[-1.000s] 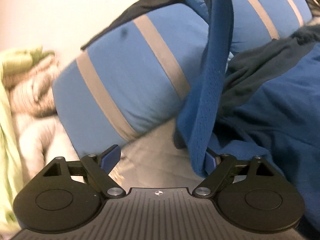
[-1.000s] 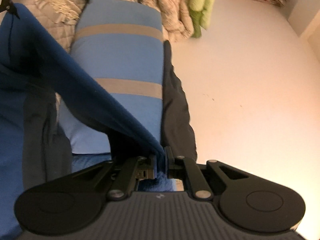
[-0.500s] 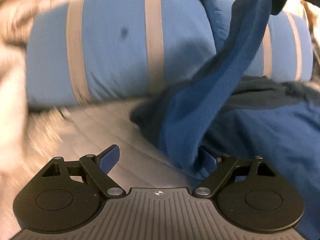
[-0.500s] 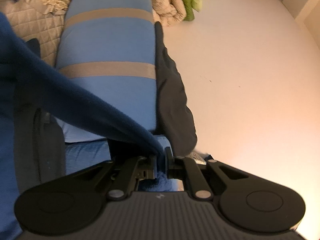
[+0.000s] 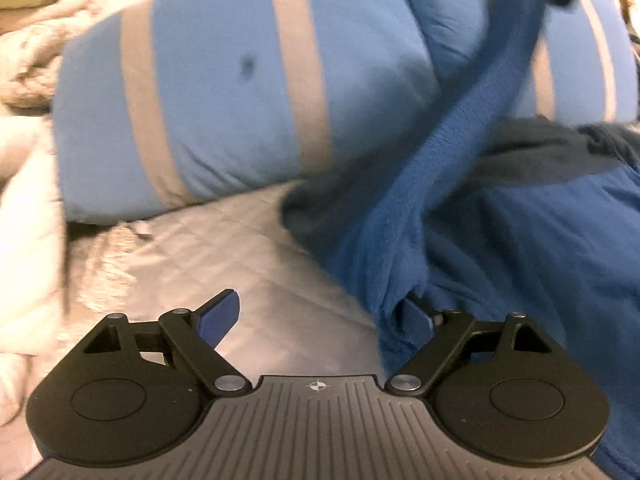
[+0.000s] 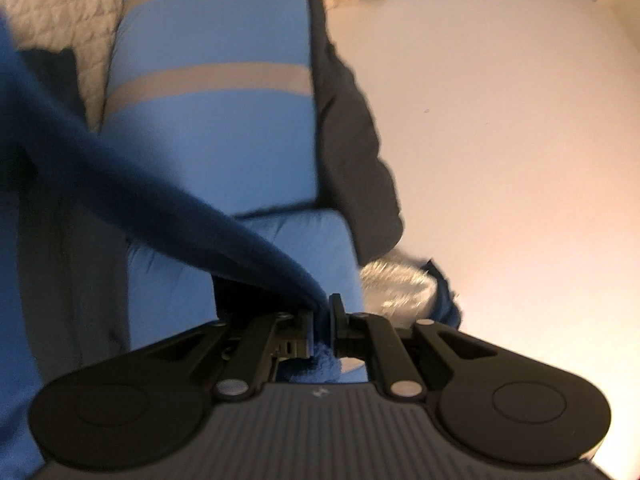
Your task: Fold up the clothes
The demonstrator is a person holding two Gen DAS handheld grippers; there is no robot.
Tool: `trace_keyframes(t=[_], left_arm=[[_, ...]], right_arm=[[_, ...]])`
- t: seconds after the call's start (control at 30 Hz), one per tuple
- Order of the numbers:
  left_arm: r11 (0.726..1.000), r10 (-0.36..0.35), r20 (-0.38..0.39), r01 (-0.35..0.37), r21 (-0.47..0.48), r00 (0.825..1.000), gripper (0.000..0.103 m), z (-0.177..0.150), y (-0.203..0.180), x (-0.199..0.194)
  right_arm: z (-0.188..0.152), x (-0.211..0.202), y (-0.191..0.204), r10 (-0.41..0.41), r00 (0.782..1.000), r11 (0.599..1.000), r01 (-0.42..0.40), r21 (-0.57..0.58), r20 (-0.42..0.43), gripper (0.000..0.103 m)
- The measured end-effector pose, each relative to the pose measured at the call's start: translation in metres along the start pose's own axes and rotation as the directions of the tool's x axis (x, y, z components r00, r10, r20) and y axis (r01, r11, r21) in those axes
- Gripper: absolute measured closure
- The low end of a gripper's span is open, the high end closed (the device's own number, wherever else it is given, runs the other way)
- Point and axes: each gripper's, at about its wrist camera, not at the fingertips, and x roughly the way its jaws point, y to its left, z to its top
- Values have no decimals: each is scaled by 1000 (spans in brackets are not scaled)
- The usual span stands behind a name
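The right gripper, pinching a blue fleece garment, has drawn it taut since a second ago, readying a fold, while the left gripper stays spread.

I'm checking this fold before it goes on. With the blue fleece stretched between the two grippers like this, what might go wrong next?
The right gripper pinches only a thin edge of the blue fleece garment, so a harder pull may slip it free. The left gripper is open, with fleece lying against just one of its fingers; closing now may catch a bunch, not an edge. The taut strip could also drag across the striped pillow.
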Motion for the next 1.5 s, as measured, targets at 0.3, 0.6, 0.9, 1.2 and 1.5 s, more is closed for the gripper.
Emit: trace_keyframes(t=[0.3, 0.6, 0.9, 1.2, 1.5], left_arm=[[968, 21, 46, -32, 248, 999, 16, -3, -7, 1], [923, -131, 14, 117, 366, 991, 57, 13, -32, 6], [895, -76, -25, 80, 439, 997, 94, 12, -37, 1], [874, 33, -23, -18, 485, 999, 94, -1, -40, -1], [895, 104, -67, -64, 442, 992, 94, 0, -36, 9]], right_arm=[[-29, -4, 30, 100, 995, 995, -100, 21, -27, 96], [-42, -5, 34, 160, 987, 987, -160, 24, -24, 96], [-80, -12, 40, 287, 956, 957, -284, 65, -57, 96], [-111, -54, 87, 451, 892, 888, -446, 111, -24, 96], [-115, -114, 135, 624, 775, 758, -631, 166, 99, 95]])
